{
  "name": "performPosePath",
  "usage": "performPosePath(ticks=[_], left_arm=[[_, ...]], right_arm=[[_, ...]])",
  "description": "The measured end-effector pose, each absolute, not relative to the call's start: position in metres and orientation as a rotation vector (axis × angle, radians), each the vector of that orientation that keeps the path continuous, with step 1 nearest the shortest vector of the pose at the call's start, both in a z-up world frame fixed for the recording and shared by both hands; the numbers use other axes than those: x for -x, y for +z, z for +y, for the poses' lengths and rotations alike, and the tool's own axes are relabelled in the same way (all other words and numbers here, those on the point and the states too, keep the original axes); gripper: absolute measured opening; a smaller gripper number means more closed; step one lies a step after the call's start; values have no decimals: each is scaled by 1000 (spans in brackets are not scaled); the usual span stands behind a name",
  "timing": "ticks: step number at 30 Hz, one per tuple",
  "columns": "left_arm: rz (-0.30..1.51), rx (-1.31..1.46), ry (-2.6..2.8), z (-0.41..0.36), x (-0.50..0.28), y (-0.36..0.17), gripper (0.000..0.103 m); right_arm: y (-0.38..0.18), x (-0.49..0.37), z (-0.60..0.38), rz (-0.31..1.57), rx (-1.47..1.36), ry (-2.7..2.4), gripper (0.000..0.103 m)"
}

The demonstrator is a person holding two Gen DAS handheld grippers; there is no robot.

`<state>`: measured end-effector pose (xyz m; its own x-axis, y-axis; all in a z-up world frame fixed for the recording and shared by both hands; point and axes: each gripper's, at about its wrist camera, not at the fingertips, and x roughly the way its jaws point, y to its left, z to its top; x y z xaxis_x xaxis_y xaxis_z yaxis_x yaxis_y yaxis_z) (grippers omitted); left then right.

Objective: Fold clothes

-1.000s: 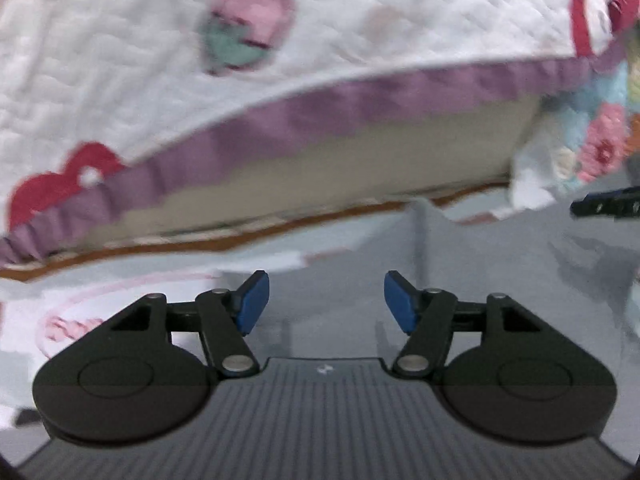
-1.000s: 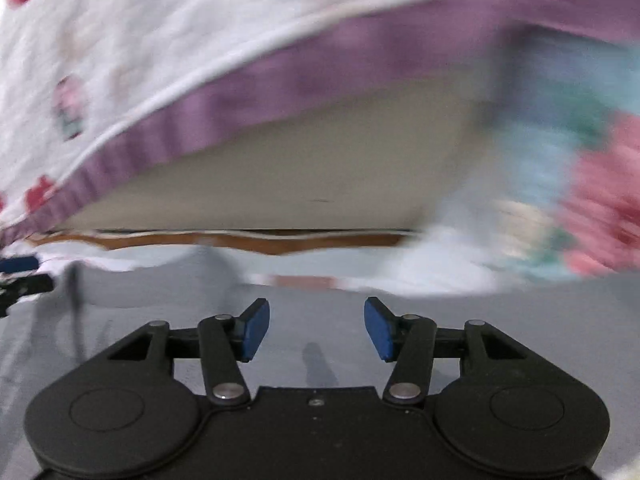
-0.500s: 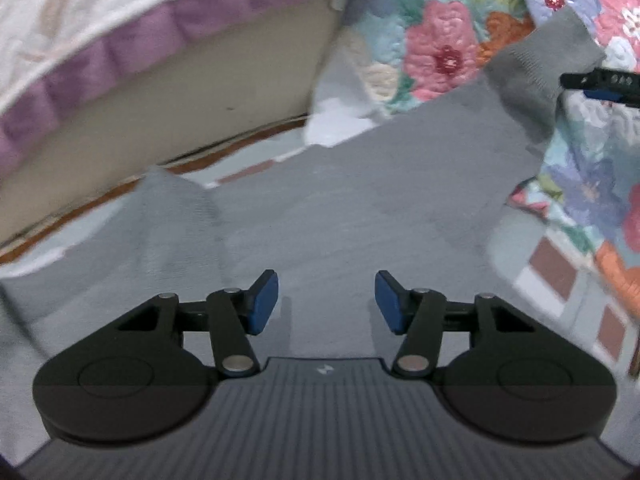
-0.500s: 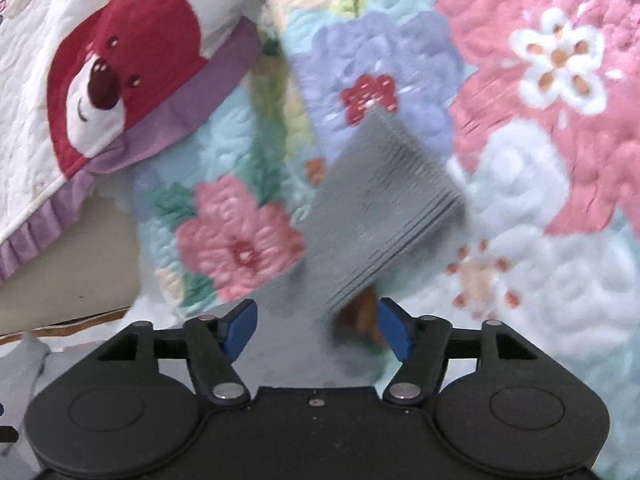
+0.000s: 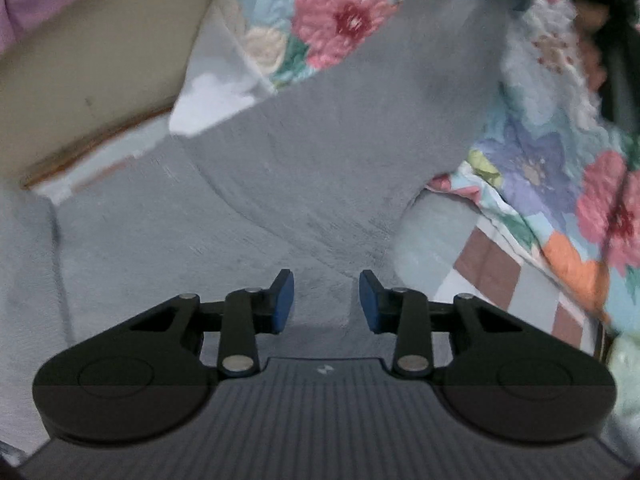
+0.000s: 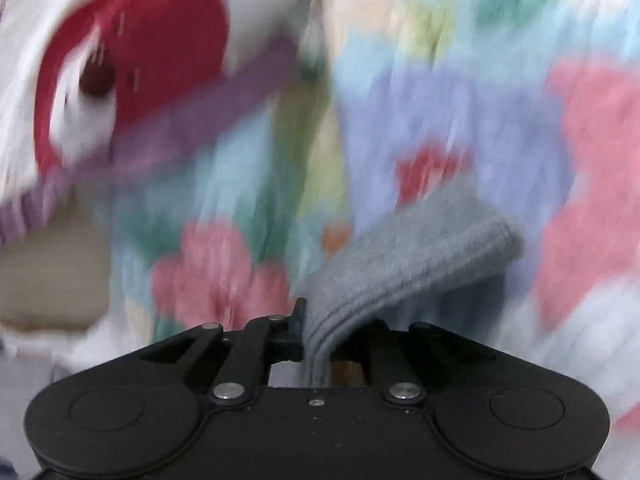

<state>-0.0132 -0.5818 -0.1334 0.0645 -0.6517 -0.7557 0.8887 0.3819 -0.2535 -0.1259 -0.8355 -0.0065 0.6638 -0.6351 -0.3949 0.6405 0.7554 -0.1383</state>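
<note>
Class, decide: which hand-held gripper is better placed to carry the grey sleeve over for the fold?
Right: the right hand-held gripper is already shut on the grey sleeve cuff; the left hand-held gripper is open above the garment.

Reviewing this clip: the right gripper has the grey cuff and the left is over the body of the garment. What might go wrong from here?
1. The right gripper pinches only the ribbed cuff of the grey garment; a pull may stretch it or let it slip out.
2. The left gripper is open above the cloth and holds nothing, so the body may drag across the floral quilt instead of folding.
3. The right view is heavily blurred, hinting at fast motion; placement could be off.
</note>
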Motion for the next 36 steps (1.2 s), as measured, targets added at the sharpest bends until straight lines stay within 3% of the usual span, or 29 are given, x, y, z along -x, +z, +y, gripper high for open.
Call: performPosePath(ticks=[4, 12, 15, 19, 21, 23, 26, 36], left_arm=[[970, -283, -1196, -595, 13, -142, 34], [1006, -252, -1184, -606, 11, -144, 36], [1021, -125, -1220, -568, 5, -123, 46], [958, -73, -1131, -488, -7, -107, 49], [940, -80, -1054, -454, -18, -104, 40], [888, -95, -993, -425, -25, -98, 20], [805, -96, -915, -386, -30, -81, 20], [621, -67, -694, -291, -33, -38, 21]], right_arm=[[42, 135, -847, 306, 15, -817, 8], [66, 131, -854, 348, 85, -772, 8], [59, 133, -848, 329, 18, -750, 8], [27, 148, -830, 384, -105, -673, 10], [1, 151, -819, 452, -147, -627, 10], [-19, 147, -803, 493, -152, -579, 11], [-28, 133, -778, 505, -156, -497, 11], [25, 73, -663, 416, -284, -103, 11]])
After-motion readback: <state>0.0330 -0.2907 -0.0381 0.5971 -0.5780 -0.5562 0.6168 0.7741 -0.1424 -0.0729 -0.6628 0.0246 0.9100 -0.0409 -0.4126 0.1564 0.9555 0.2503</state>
